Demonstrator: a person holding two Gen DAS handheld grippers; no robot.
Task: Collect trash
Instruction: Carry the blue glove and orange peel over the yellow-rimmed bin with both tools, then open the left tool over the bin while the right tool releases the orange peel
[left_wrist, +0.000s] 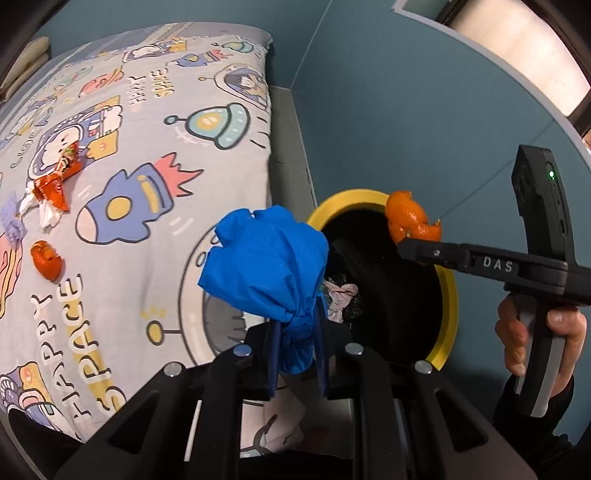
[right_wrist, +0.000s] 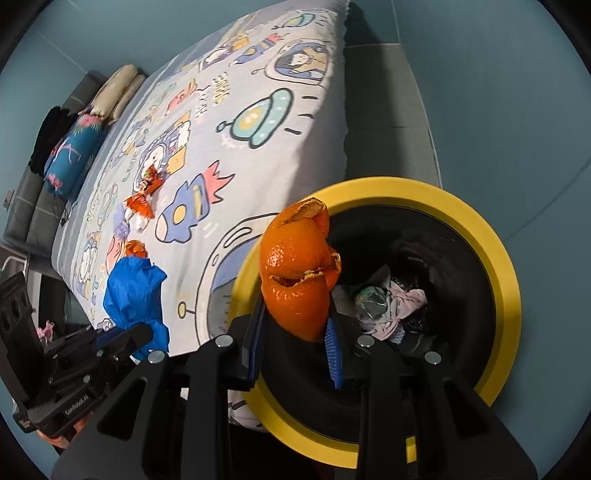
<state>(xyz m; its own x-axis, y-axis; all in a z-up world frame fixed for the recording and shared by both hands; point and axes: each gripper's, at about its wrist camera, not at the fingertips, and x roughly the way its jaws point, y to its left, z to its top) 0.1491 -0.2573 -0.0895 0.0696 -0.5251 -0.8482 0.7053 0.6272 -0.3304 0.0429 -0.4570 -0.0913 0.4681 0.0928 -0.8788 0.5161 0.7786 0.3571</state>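
Observation:
My left gripper (left_wrist: 295, 332) is shut on a crumpled blue bag (left_wrist: 266, 266), held at the bed's edge beside the yellow-rimmed black bin (left_wrist: 448, 295). My right gripper (right_wrist: 295, 325) is shut on an orange peel (right_wrist: 295, 273) over the bin's (right_wrist: 495, 266) near rim; the peel (left_wrist: 410, 221) also shows in the left wrist view above the bin. The blue bag (right_wrist: 133, 295) shows at the left in the right wrist view. On the bed lie another orange peel (left_wrist: 46, 260), an orange snack wrapper (left_wrist: 55, 184) with white tissue (left_wrist: 46, 216), and a purple scrap (left_wrist: 11, 218).
The bed (left_wrist: 129, 110) has a space-print cover, with pillows (right_wrist: 74, 147) at its head. The bin holds pink and dark scraps (right_wrist: 391, 306). A grey bed frame (right_wrist: 388, 110) runs beside the bin. The floor (left_wrist: 406, 92) is teal.

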